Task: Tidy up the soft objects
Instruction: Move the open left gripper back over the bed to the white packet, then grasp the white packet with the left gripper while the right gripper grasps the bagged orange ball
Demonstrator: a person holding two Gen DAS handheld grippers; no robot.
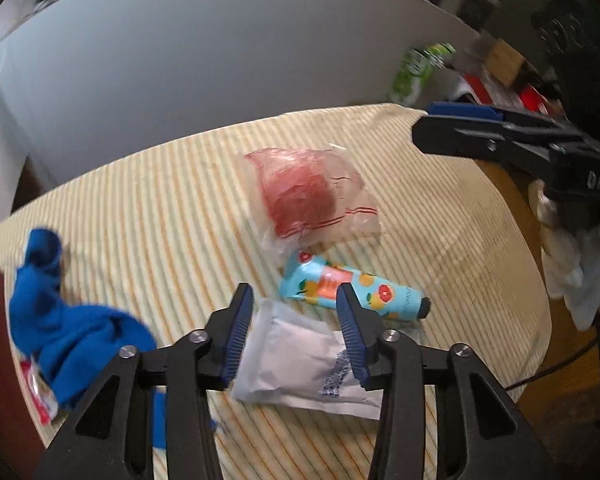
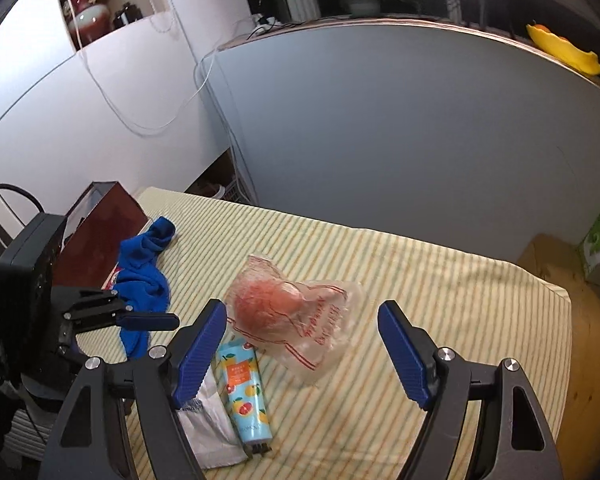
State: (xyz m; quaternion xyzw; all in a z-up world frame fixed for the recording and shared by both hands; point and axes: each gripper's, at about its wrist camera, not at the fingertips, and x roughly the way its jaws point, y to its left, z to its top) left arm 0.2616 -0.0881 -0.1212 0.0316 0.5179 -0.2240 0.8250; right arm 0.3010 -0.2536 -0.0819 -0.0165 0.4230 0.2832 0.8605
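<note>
Left gripper (image 1: 294,332) half-spread over white packet (image 1: 300,364), unclenched; right gripper (image 2: 304,352) wide apart, empty.

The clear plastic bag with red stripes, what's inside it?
Inside the clear plastic bag with red stripes sits a soft pinkish-red bundle. The crinkled plastic blurs it, so what it is exactly cannot be told.

A lived-in room of a home. A striped cloth (image 2: 440,312) covers a wooden table (image 2: 580,320) pushed against a grey partition (image 2: 380,140). At the cloth's left edge stands a dark red box (image 2: 96,232). A wall niche holds a red vase (image 2: 86,16); a window ledge carries a potted plant (image 2: 364,0) and a yellow dish (image 2: 564,50).
</note>
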